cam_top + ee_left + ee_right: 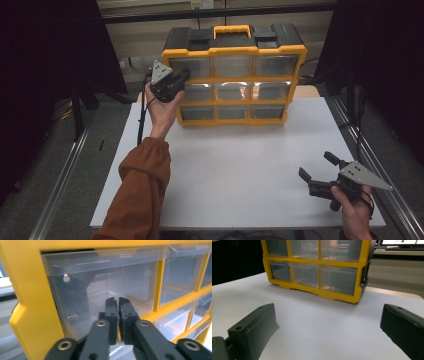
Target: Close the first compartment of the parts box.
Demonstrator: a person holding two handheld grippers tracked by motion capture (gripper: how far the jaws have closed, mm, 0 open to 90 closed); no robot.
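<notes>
A yellow and black drawer cabinet (232, 50) with clear plastic drawers stands upright at the back of the white table (240, 165). My left gripper (184, 76) is held up at its left column, jaws shut, tips right at the front of the top-left drawer (100, 277). In the left gripper view my left gripper (118, 301) has nothing visible between its jaws, and that drawer looks empty. My right gripper (315, 167) rests low at the table's front right, wide open and pointing toward the cabinet (312, 290). Seen from its own camera, the right gripper (329, 312) holds nothing.
An orange sleeve (142, 190) reaches up the left side of the table. Metal rails (65, 165) run along both sides of the table. The white surface (324, 327) between the cabinet and the right gripper is bare. Dark curtains hang at both sides.
</notes>
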